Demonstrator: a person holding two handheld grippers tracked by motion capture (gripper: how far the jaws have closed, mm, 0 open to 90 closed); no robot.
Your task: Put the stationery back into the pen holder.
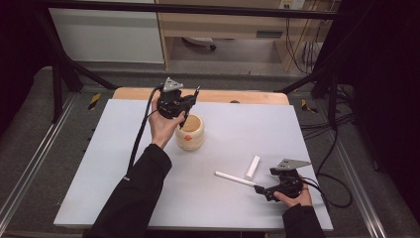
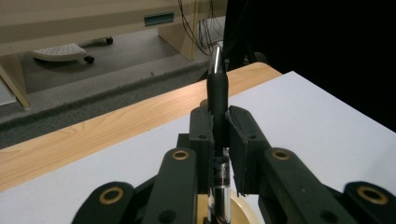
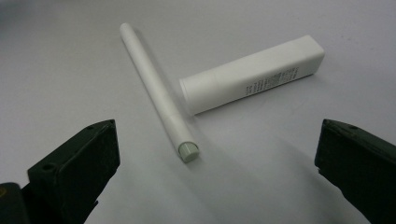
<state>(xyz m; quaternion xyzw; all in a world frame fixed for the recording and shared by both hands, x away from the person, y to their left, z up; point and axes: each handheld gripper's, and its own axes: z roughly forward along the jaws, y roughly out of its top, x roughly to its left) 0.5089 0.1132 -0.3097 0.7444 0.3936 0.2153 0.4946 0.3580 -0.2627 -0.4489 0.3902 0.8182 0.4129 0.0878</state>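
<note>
Left gripper (image 1: 184,115): up over the cup, jaws squeezed tight on a black pen, seen close in the left gripper view (image 2: 218,140).
Black pen (image 2: 218,91): clamped between the two black jaws, silver tip poking out past them, other end down over the cup.
Cup (image 1: 190,133): pale and round, standing on the white table (image 1: 124,163), just under the left gripper.
Right gripper (image 1: 258,189): low by the near right edge of the table, jaws spread wide, holding nothing.
White pen (image 3: 156,91): thin, lying flat on the table, grey end pointing at the right gripper, between the wide jaws but not touched.
White tube (image 3: 252,74): thicker, with small print, lying flat, one end just beside the white pen.
</note>
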